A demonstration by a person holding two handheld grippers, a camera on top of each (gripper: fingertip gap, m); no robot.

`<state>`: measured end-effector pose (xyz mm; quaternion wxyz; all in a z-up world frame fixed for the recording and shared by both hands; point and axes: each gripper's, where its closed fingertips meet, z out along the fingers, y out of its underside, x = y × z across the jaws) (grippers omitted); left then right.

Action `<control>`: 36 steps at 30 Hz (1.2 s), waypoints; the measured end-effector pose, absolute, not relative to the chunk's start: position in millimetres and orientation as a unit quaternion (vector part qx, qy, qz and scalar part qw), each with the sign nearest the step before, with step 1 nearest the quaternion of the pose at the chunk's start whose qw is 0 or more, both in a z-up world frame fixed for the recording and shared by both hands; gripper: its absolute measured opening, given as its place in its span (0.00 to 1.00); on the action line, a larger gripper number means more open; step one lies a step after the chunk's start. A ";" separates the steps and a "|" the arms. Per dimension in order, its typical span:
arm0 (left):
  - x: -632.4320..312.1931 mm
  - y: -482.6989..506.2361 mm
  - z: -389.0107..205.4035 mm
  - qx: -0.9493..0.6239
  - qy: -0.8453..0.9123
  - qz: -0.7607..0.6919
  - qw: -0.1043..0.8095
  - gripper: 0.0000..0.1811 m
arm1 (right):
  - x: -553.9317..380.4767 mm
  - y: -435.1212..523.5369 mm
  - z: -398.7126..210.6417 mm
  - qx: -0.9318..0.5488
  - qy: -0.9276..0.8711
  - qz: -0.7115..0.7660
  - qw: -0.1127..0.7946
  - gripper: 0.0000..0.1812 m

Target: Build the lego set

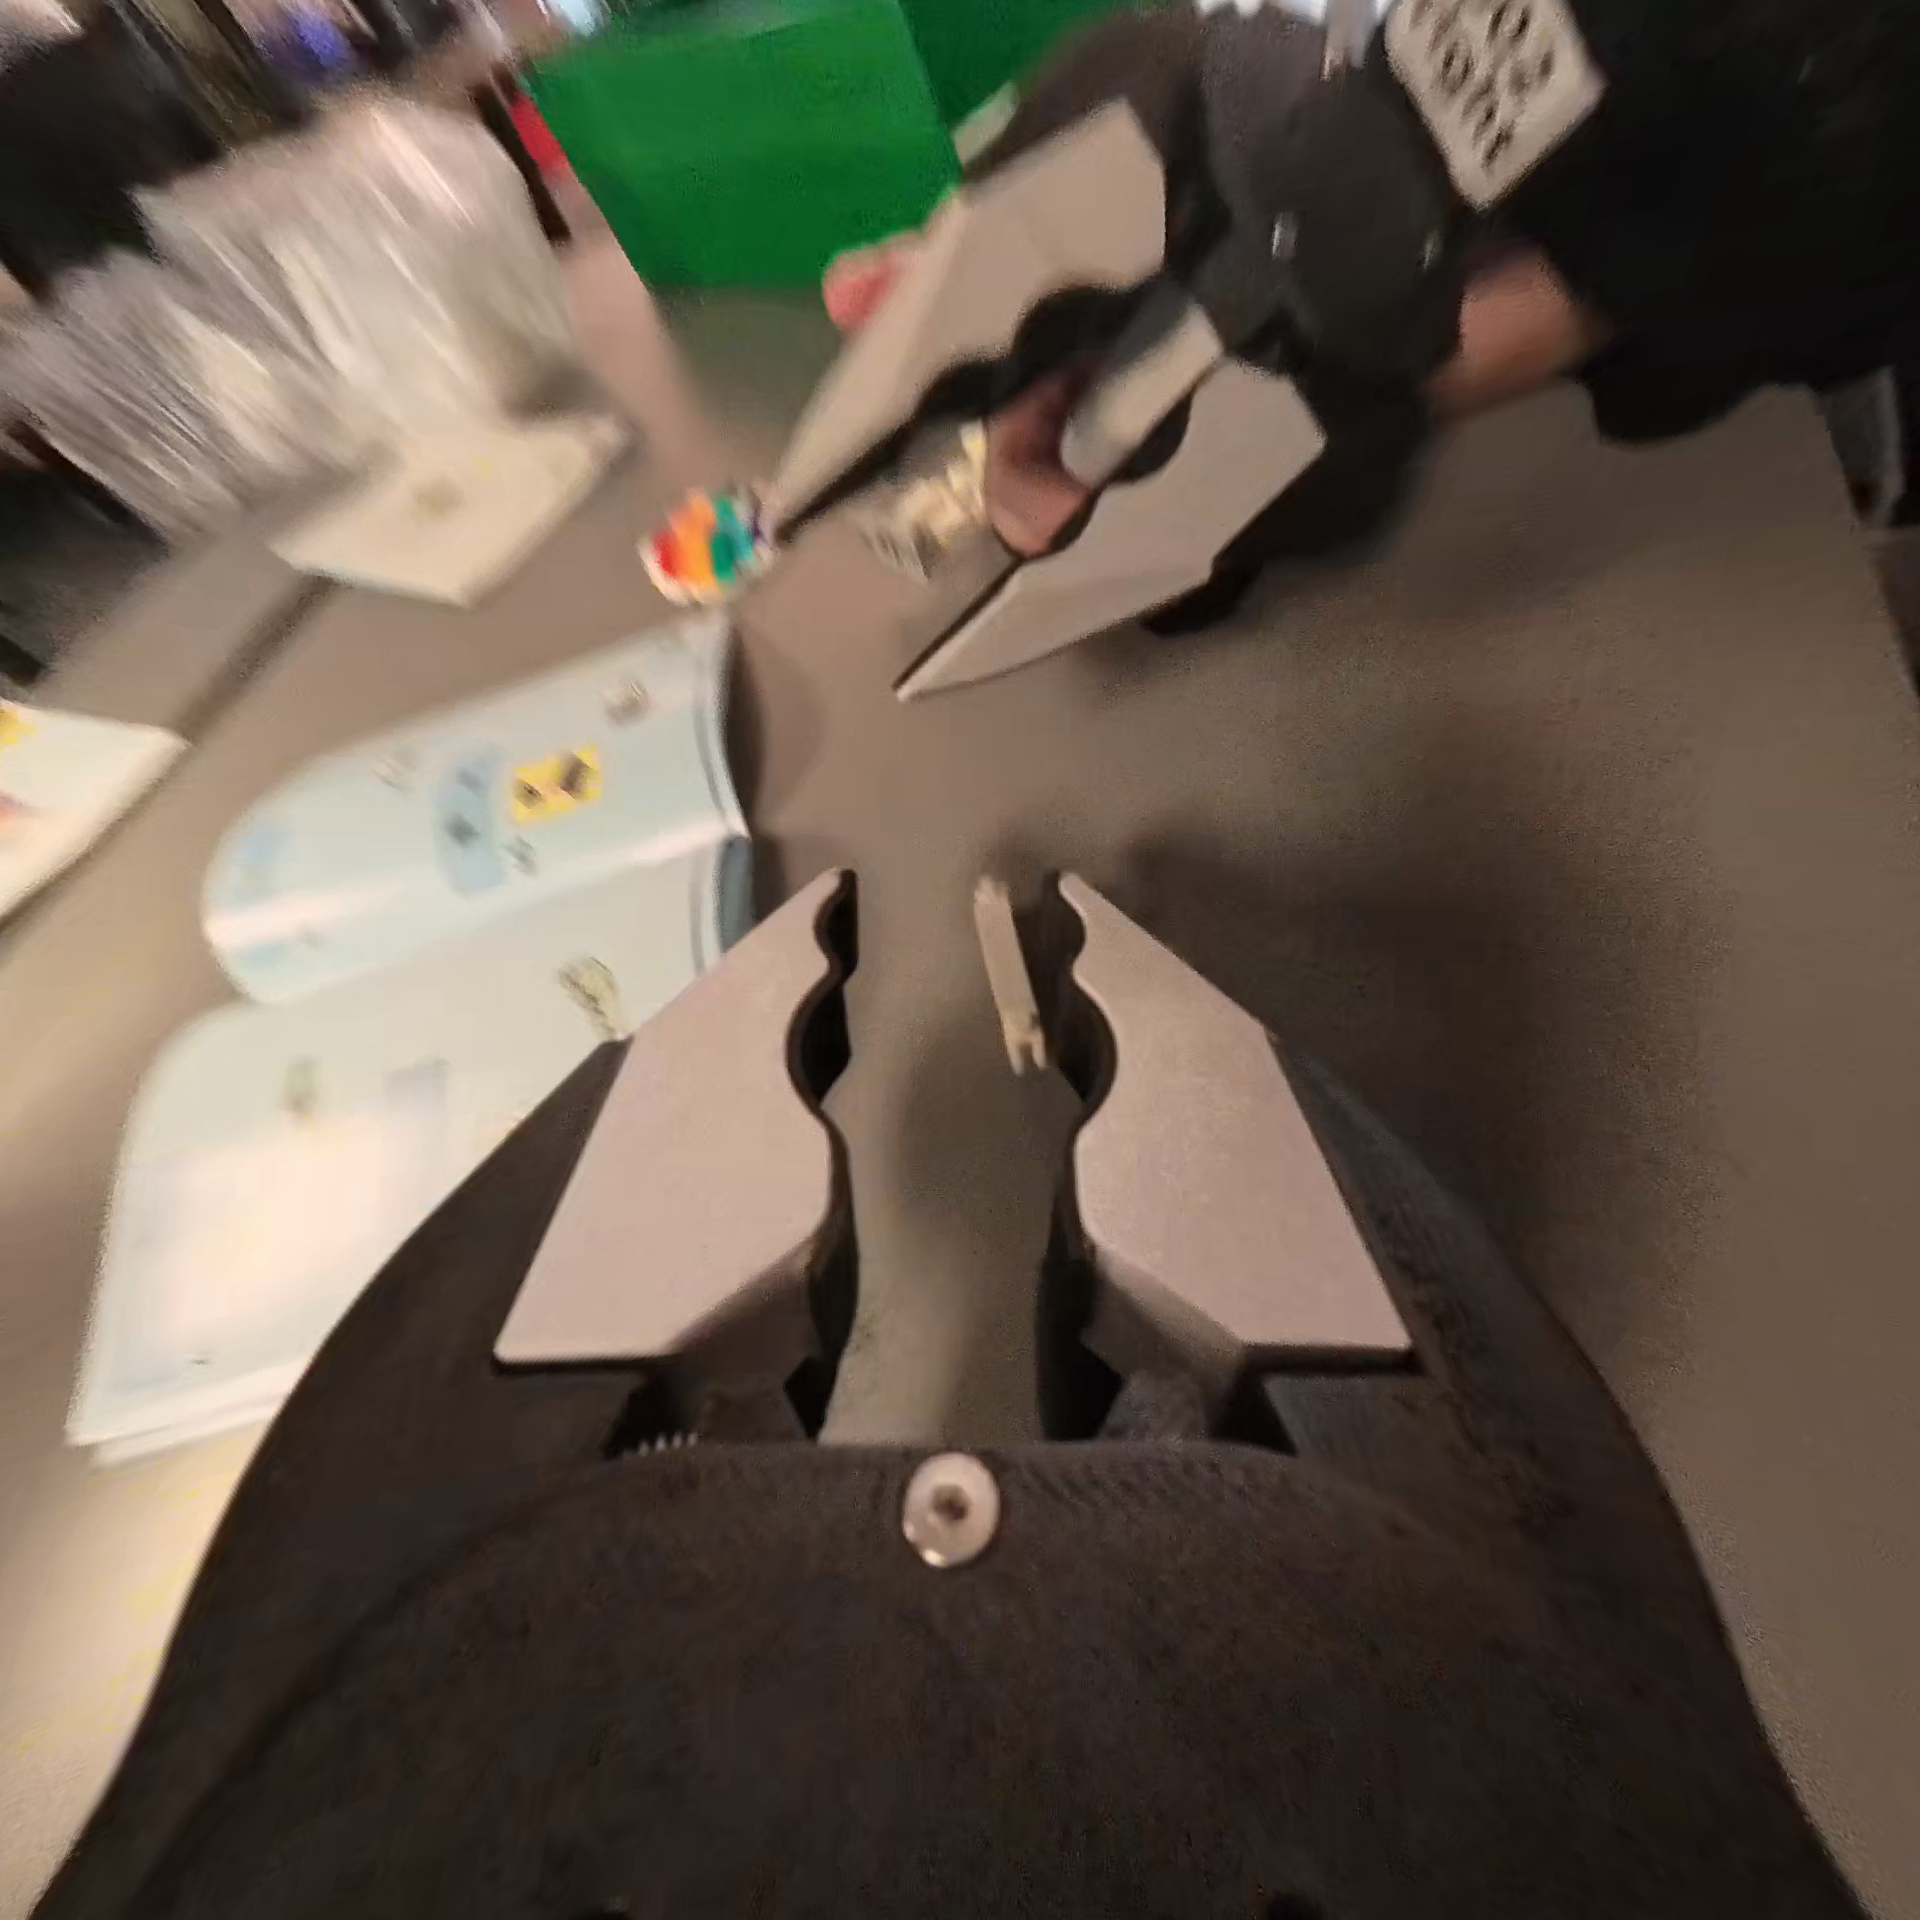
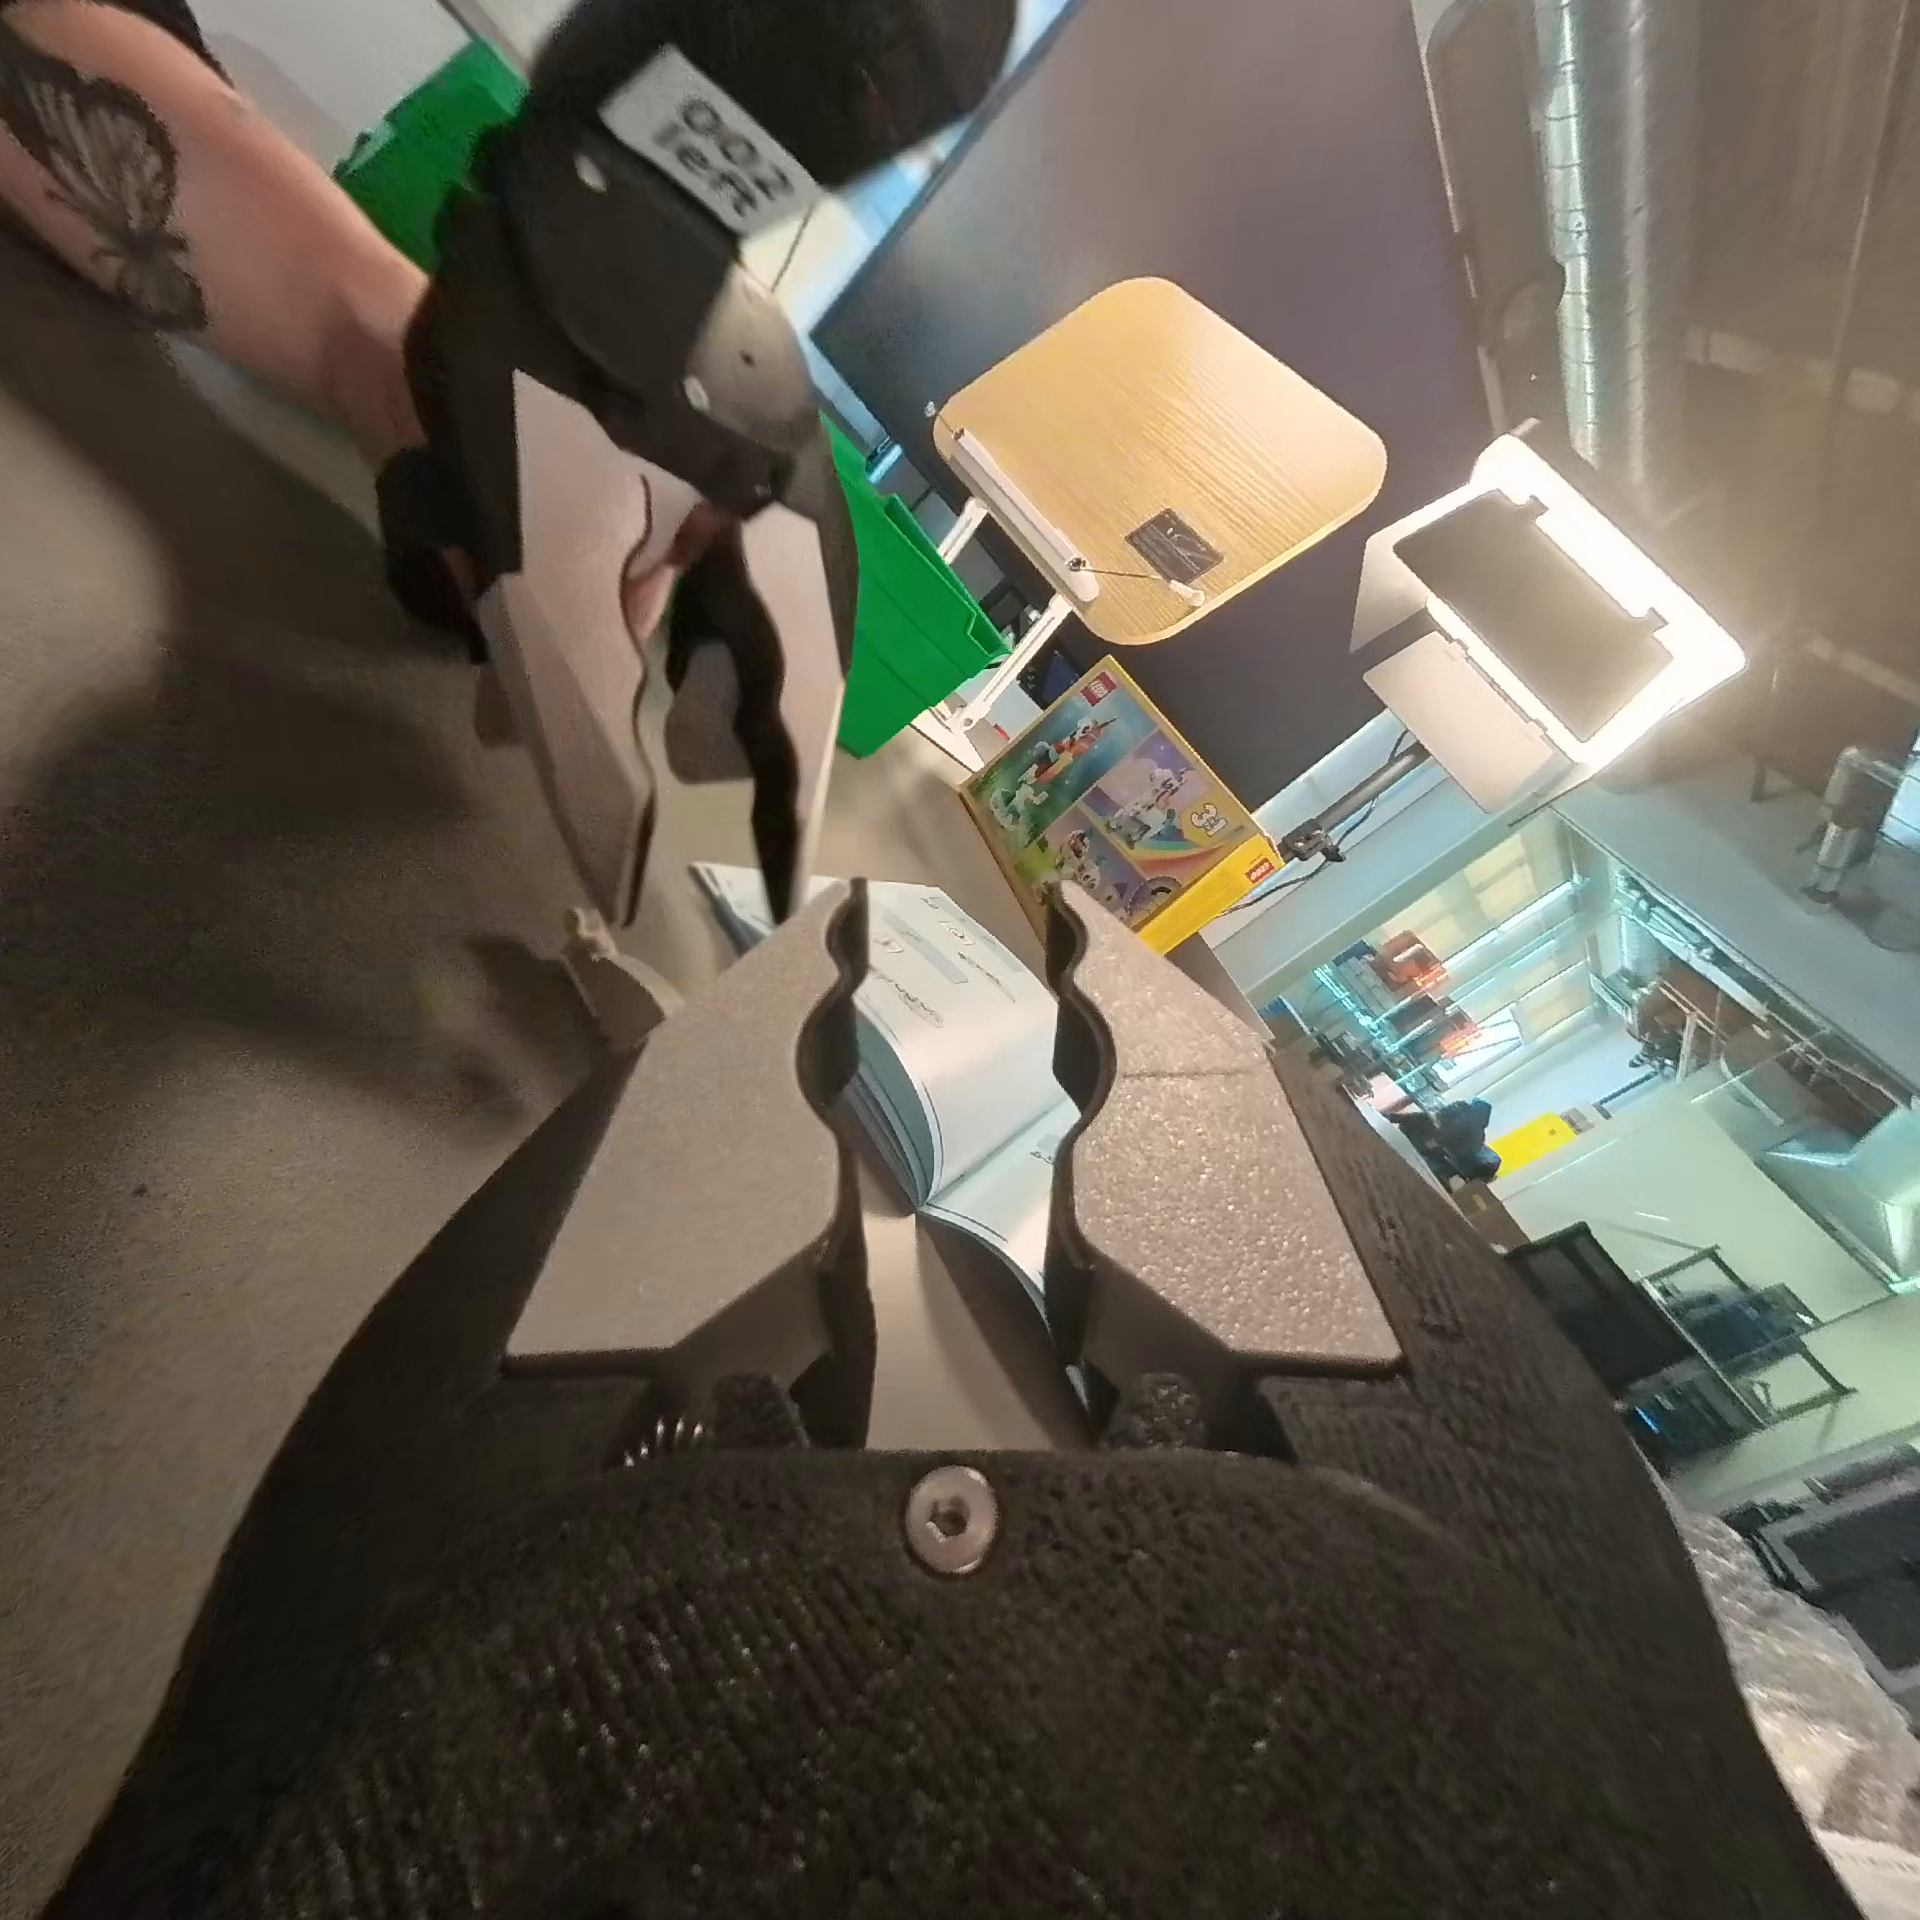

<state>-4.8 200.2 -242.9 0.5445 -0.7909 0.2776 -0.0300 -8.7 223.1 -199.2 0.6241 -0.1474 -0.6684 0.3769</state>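
Your left claw [image 1: 951,894] is spread, with bare table [image 1: 1455,935] showing in the gap. A thin pale lego piece [image 1: 1006,971] stands on edge just inside its right finger; whether it touches the finger, you cannot tell. Your right claw [image 2: 951,904] is spread too and holds nothing; between its fingers lies the open booklet [image 2: 977,1101].

In the left wrist view the right claw [image 1: 831,592] hangs over the table, fingers well parted, near a small rainbow-coloured lego build [image 1: 712,545], which is blurred. A green bin [image 1: 748,145] stands behind; its contents are hidden. The lego box [image 2: 1117,805] stands upright beyond the booklet.

The fingers [image 2: 717,1143] are grey and grainy with wavy inner edges, set in black textured bodies. The table is a matt grey-brown. In the right wrist view a small pale piece [image 2: 603,966] sits on it beside your left claw [image 2: 707,904].
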 end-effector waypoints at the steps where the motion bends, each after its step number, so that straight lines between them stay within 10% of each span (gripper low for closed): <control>1: -6.9 200.7 -233.3 -0.776 0.275 -0.014 0.567 0.19 | -9.1 225.9 -197.1 -0.149 -0.662 0.371 0.633 0.14; 12: -66.8 186.5 -148.8 -0.646 0.114 0.092 0.749 0.18 | -10.3 225.2 -203.1 -0.105 -0.672 0.280 0.677 0.00; 36: -40.2 187.4 -147.7 -0.656 0.158 0.056 0.735 0.19 | -17.8 203.8 -236.0 0.015 -0.710 0.113 0.695 0.00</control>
